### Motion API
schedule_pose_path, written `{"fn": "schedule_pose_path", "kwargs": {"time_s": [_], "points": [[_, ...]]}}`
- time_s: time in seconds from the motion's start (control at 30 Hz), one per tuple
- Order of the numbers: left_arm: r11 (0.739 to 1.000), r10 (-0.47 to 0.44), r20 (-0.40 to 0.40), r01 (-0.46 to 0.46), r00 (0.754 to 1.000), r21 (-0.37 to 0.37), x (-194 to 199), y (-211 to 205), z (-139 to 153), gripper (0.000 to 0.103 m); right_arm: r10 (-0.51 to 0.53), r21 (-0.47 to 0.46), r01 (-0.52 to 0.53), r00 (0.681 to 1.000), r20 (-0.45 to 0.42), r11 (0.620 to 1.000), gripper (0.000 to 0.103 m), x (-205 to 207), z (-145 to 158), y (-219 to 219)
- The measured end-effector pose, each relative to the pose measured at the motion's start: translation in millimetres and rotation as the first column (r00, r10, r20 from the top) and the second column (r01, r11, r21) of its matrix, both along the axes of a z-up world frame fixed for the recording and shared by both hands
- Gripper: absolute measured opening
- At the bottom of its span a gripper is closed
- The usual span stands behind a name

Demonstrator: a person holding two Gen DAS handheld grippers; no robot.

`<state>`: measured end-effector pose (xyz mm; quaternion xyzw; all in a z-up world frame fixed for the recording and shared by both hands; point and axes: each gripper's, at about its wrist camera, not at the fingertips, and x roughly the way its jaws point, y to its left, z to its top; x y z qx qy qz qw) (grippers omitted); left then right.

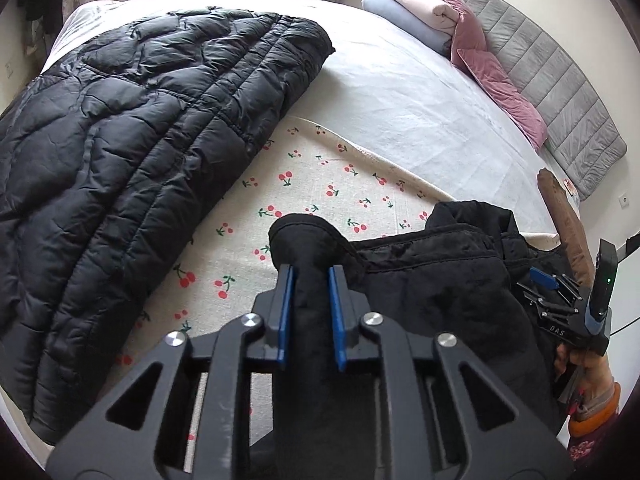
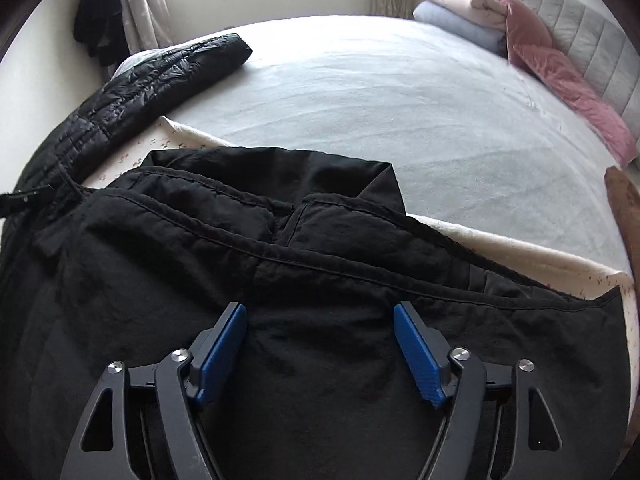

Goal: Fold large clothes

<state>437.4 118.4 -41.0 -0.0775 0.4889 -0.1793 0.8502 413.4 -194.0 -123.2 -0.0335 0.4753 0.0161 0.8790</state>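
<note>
A wide bed with a pale grey sheet fills both views, its padded grey headboard at the right. A cream cloth printed with red cherries lies over the near part of the bed. On the left half rests a black quilted coat, spread flat and partly covering the cherry cloth.

Nearest the cameras lies the black jacket, of plain matte fabric with stitched seams, bunched on the cherry cloth and reaching from the near edge toward the middle of the bed.

Against the headboard stand two pink velvet cushions, with a folded pile of pale pink and light blue bedding beside them in the far corner.

The left gripper has its two blue-padded fingers drawn close together on a rolled fold of the black jacket; the fold runs between the pads and pokes out beyond the fingertips, so the pads pinch it.

The right gripper, held in a person's hand with an orange cuff, stands with its fingers well apart just above the jacket; fabric lies below and between them, and neither pad presses on it.
</note>
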Motion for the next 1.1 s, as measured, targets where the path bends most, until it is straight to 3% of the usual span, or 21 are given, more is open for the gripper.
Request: {"fn": "schedule_pose_path", "kwargs": {"time_s": [0.03, 0.1, 0.27, 0.43, 0.53, 0.67, 0.73, 0.83, 0.93, 1.0, 1.03, 1.1], "points": [[1.000, 0.007, 0.011, -0.007, 1.000, -0.006, -2.1, 1.1, 0.9, 0.014, -0.019, -0.007, 0.019, 1.000, 0.020, 1.000, 0.034, -1.7, 1.8, -2.6], [0.999, 0.020, 0.024, -0.019, 1.000, -0.040, -6.5, 4.8, 3.4, 0.011, -0.033, 0.024, 0.032, 0.999, 0.039, 0.999, 0.010, -4.2, 6.0, -12.3], [0.993, 0.042, 0.087, -0.032, 0.995, -0.115, -20.4, 11.1, 18.5, 0.007, 0.010, 0.020, -0.012, 0.997, 0.080, 1.000, 0.005, -18.3, 10.0, -11.0], [0.981, 0.085, 0.182, -0.050, 0.980, -0.187, -30.6, 20.8, 45.6, 0.006, -0.028, 0.051, 0.020, 0.986, 0.162, 0.999, 0.003, -29.2, 26.2, -15.1], [0.981, 0.112, 0.236, -0.069, 0.965, -0.184, -26.8, 19.5, 59.3, 0.006, -0.044, 0.028, 0.039, 0.977, 0.209, 0.999, 0.003, -15.0, 37.1, -12.5], [0.987, 0.151, 0.249, -0.131, 0.957, -0.097, 0.1, 14.3, 48.7, 0.006, -0.041, -0.009, 0.044, 0.976, 0.214, 0.999, 0.003, 16.4, 36.0, -4.2], [0.986, 0.169, 0.187, -0.165, 0.968, -0.036, 18.6, 11.7, 22.5, 0.007, -0.043, -0.025, 0.048, 0.985, 0.169, 0.999, 0.003, 29.6, 21.1, -2.0], [0.980, 0.155, 0.081, -0.164, 0.985, 0.117, 32.5, 0.0, -13.1, 0.012, -0.049, -0.059, 0.057, 0.990, 0.130, 0.997, 0.004, 38.7, 1.4, 2.9], [0.967, 0.161, 0.199, -0.195, 0.967, 0.166, 13.1, -3.8, 17.8, 0.017, -0.038, -0.095, 0.050, 0.991, 0.125, 0.994, 0.004, 41.5, -0.3, 5.8], [0.952, 0.129, 0.262, -0.194, 0.956, 0.239, -5.4, -14.4, 45.9, 0.026, -0.034, -0.110, 0.048, 0.992, 0.119, 0.993, 0.004, 44.3, -1.2, 7.0], [0.940, 0.100, 0.273, -0.181, 0.957, 0.289, -16.3, -26.5, 57.0, 0.029, -0.033, -0.123, 0.047, 0.993, 0.117, 0.991, 0.004, 45.4, -2.0, 8.9], [0.950, 0.025, 0.256, -0.102, 0.966, 0.294, -36.6, -52.4, 66.1, 0.031, -0.027, -0.165, 0.045, 0.993, 0.113, 0.985, 0.005, 45.8, -3.6, 13.8]]}}
